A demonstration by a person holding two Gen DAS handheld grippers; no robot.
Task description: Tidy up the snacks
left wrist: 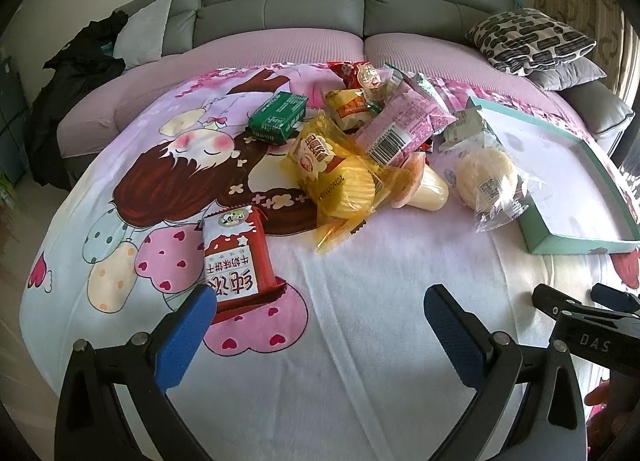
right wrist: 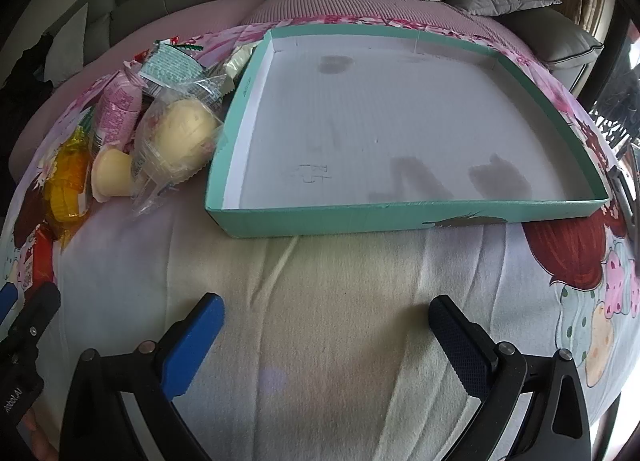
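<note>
Blue-padded, the left gripper stands wide open over a cartoon-print blanket and has hold of nothing. Its left finger lies just beside the near end of a red biscuit pack, touching or nearly so; which cannot be told. Ahead of this gripper the snacks lie heaped: a yellow chip bag, a pink pack, a green pack off to the left of the heap, a jelly cup and a wrapped bun at its right edge.

The right gripper is likewise spread wide and empty, low over bare blanket. Directly ahead of it sits a teal tray, white-lined, with nothing in it. The bun and cup lie ahead and to the left, the bun's wrapper just beside the tray's left wall. All snacks are outside the tray.
</note>
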